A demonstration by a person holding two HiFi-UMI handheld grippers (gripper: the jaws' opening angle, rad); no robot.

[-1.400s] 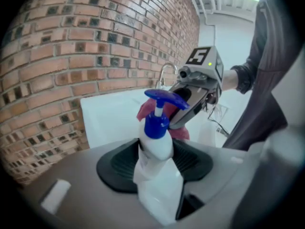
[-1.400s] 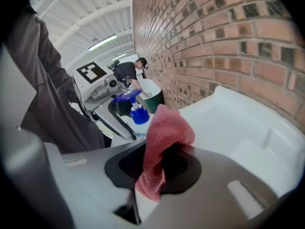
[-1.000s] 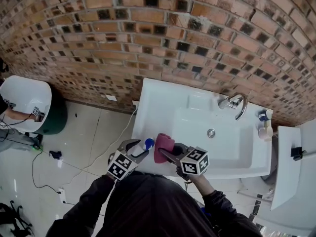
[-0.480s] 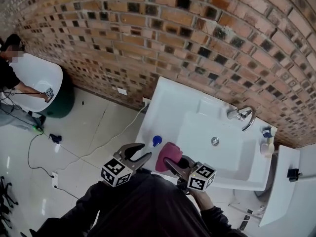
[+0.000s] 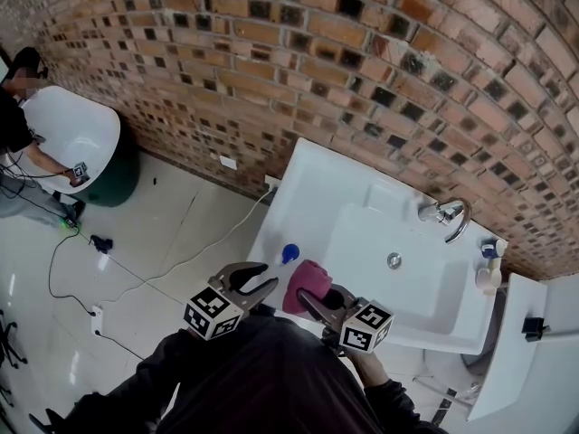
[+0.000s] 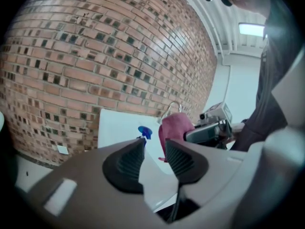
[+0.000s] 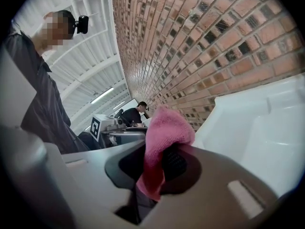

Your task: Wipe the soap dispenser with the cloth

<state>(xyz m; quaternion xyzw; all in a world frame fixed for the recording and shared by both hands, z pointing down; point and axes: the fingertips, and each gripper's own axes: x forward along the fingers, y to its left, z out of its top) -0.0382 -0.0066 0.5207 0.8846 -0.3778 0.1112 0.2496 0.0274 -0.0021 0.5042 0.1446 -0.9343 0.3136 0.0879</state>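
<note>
The white sink (image 5: 303,172) stands against the brick wall (image 5: 271,80). Its basin (image 5: 425,283) shows only the drain (image 5: 394,260), and the faucet (image 5: 448,213) rises at the back rim. The soap dispenser (image 5: 289,253) stands on the left rim of the sink; only its blue pump top is clear. Small bottles (image 5: 488,271) stand on the right rim.

The left hand-held gripper (image 5: 261,278) is in front of the person's body, near the left front corner of the sink, and it points a little down toward the dispenser. Its jaws are narrow and have just been closing, with nothing between them. The dispenser is just beyond its tips and apart from them.

The right hand-held gripper (image 5: 310,298) is beside the left one, over the front rim. Its jaws are closed on the pink cloth (image 5: 309,277), which sticks up past the tips. The cloth is near the dispenser, at its right, and does not touch it.
</note>
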